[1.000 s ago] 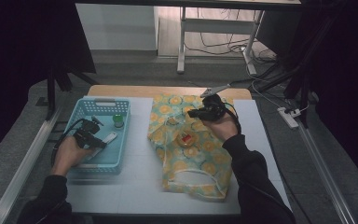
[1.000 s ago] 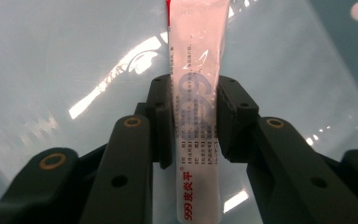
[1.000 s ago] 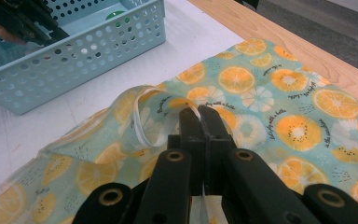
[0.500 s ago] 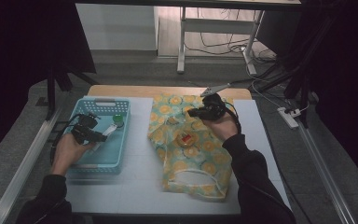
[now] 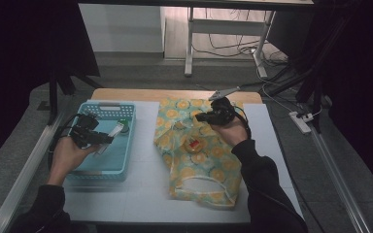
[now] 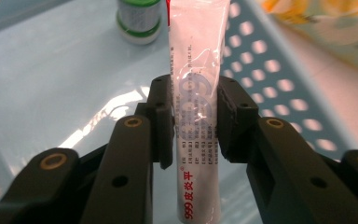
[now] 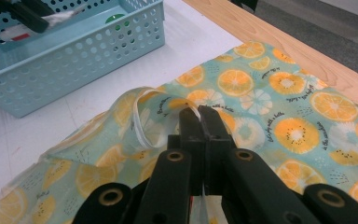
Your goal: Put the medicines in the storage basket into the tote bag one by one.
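My left gripper [image 5: 104,139] [image 6: 196,112] is shut on a white tube with red print [image 5: 109,137] [image 6: 196,70] and holds it over the light blue perforated basket [image 5: 102,109] [image 6: 279,84]. A small green-capped bottle [image 5: 122,122] [image 6: 139,18] stands in the basket beyond the tube. My right gripper [image 5: 200,116] [image 7: 199,114] is shut on the white-hemmed edge of an orange-slice patterned cloth bag [image 5: 209,165] [image 7: 270,93] and lifts that edge off the table. A small red and yellow item [image 5: 193,144] lies at the bag's middle.
The basket [image 7: 74,42] stands at the table's left and the bag lies spread at the centre. A wooden strip [image 5: 126,93] runs along the white table's far edge. A metal rail [image 5: 24,170] borders the left side.
My left gripper has risen with the tube and shifted slightly towards the basket's far end. My right gripper has stayed on the bag's edge.
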